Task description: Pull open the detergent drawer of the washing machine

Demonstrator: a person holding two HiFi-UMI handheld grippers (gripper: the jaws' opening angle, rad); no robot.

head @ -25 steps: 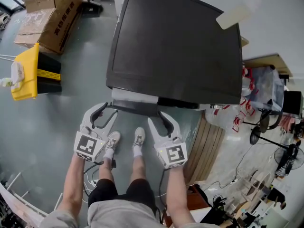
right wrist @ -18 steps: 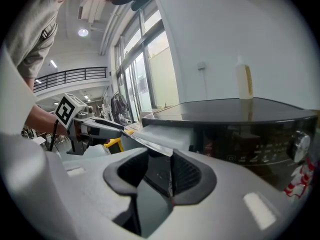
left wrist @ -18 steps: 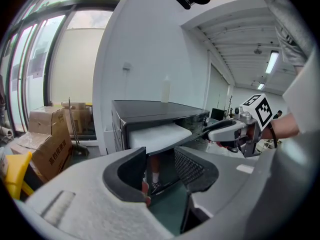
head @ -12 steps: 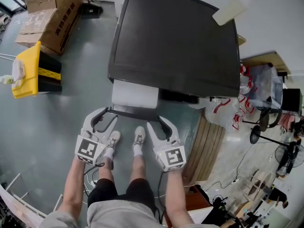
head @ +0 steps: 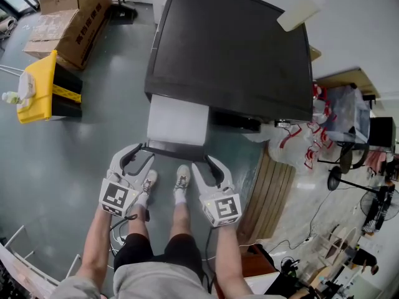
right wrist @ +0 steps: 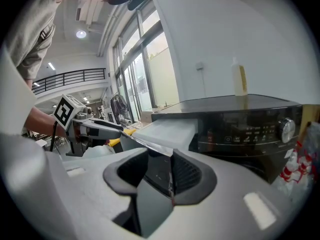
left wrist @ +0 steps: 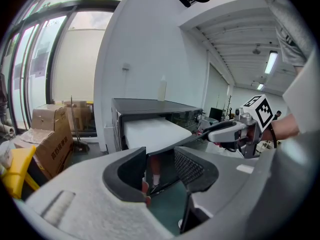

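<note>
As it stands drawn out of the machine, detergent drawer [head: 177, 120]: one, white on top, projecting from the machine's front toward 6 o'clock in the head view
Drawer front [head: 176, 148]: one dark glossy panel across the drawer's 6 o'clock end, spanning from one gripper to the other
Washing machine [head: 230, 48]: one, flat black top, at 12 o'clock from the person's feet; its dark control panel carries one round dial [right wrist: 286, 129], seen in the right gripper view
Left gripper [head: 143, 150]: one; jaws at a middling width and clamped on the 9 o'clock end of the drawer front, whose edge fills the gap between the pads in the left gripper view
Right gripper [head: 202, 161]: one; jaws at a middling width and clamped on the 3 o'clock end of the same panel, whose edge lies against the pads in the right gripper view
Marker cubes [head: 117, 195]: two, one on each gripper, at the 6 o'clock end of each
Bottle [head: 299, 15]: one, pale, upright on the machine's top at its 1 o'clock corner, close to the white wall
Cardboard boxes [head: 68, 23]: two, next to each other on the floor at 10 o'clock from the machine
Yellow and black item [head: 38, 91]: one, on the floor at 9 o'clock, just beside the boxes; kind not clear
Feet [head: 148, 182]: two, in white footwear, side by side on the grey floor at 6 o'clock from the drawer front, between the grippers
Forearms [head: 100, 229]: two, bare, one behind each gripper
</note>
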